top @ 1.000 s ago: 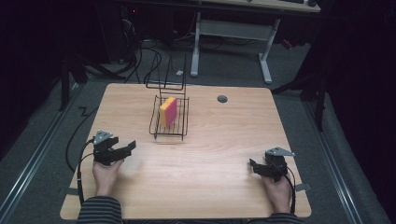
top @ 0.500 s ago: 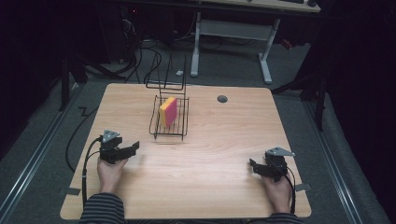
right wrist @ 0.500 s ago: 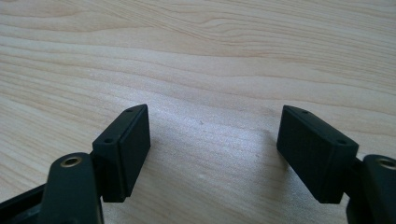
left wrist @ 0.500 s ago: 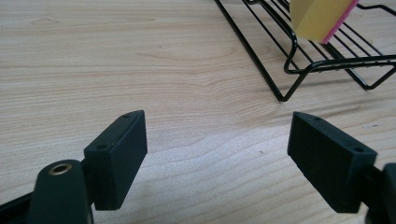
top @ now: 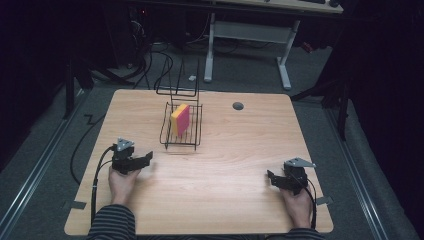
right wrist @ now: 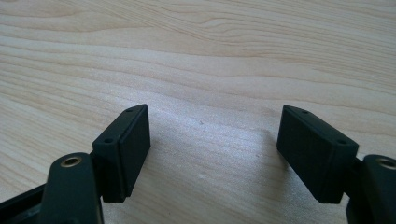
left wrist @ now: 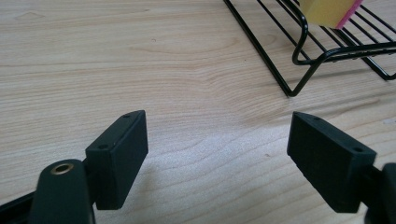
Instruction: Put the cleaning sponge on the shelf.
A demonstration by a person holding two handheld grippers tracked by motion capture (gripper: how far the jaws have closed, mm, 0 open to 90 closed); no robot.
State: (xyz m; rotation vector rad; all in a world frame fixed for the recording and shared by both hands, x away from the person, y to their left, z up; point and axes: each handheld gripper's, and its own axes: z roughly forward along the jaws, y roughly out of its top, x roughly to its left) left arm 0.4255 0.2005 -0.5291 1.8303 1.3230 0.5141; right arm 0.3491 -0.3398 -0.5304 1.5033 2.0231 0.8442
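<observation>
Both tongs gape empty; left tongs (left wrist: pixel 217 140) view catches the wire rack (left wrist: pixel 308 51) and sponge (left wrist: pixel 329 9) close up.

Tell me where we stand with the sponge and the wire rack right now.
Done: the yellow and pink sponge stands on edge inside the black wire rack. In hand: nothing. The left gripper lies near the rack's front corner, jaws open and empty; the right gripper rests far off on the bare table, also open. Left: any grasp of sponge or rack; neither is touched.
</observation>
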